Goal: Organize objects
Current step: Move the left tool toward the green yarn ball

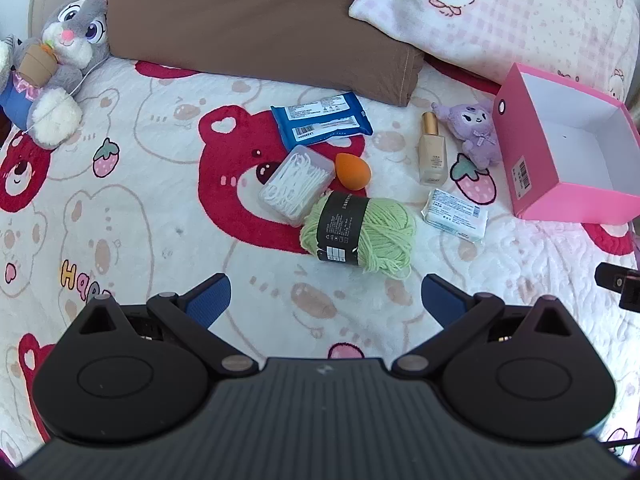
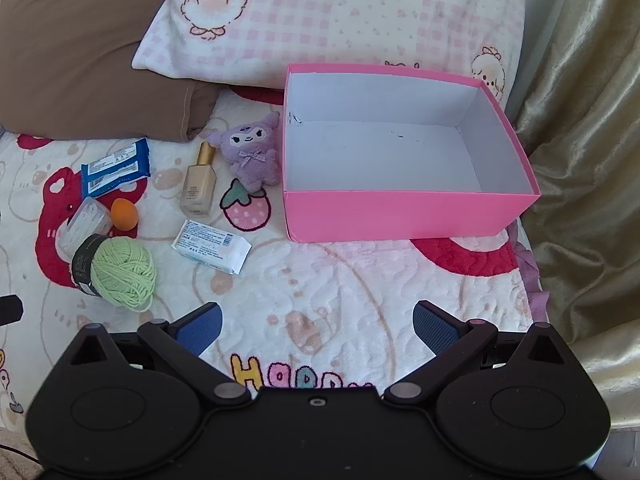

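- On the bed: green yarn (image 1: 358,232), bottle (image 1: 432,148), small packs, well apart from empty pink box (image 2: 400,212).
- Left gripper (image 1: 325,298) and right gripper (image 2: 316,326): spread wide, holding nothing.
- Probably first step: nothing packed yet.
- Next: reach down, pinch yarn softly.

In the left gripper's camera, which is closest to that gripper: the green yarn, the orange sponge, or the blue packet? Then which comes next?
From the left gripper:
1. Green yarn ball, straight ahead and nearest.
2. Orange sponge, just behind the yarn, beside the clear box of picks.
3. Blue packet, farthest, up by the brown pillow.
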`<state>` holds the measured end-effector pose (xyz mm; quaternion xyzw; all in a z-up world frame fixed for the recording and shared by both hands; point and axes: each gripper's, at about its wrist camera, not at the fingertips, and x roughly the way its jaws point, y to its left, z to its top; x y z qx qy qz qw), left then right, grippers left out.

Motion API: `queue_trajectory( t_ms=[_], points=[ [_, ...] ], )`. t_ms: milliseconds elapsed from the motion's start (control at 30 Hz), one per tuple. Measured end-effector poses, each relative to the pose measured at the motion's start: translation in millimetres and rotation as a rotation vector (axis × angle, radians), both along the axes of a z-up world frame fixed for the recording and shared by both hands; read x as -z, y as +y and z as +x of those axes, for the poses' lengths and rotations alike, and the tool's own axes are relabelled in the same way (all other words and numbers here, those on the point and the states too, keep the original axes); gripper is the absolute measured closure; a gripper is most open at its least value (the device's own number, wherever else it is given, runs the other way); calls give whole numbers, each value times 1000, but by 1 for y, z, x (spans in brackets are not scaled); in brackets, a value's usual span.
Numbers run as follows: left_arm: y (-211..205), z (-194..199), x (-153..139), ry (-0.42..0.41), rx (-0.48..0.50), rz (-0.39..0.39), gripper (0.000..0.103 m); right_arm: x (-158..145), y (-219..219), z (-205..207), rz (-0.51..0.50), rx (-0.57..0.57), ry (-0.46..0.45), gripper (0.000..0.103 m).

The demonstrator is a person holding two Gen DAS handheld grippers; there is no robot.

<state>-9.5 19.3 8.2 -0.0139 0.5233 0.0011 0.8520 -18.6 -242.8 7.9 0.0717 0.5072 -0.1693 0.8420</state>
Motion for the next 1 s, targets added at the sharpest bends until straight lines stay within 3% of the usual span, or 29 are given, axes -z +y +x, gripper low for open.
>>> queue_trajectory(
  t_ms=[1000],
  points=[
    [5,-5,-10,-13,-19,24,0,3,5,4,-14,-8,22,1]
  ],
)
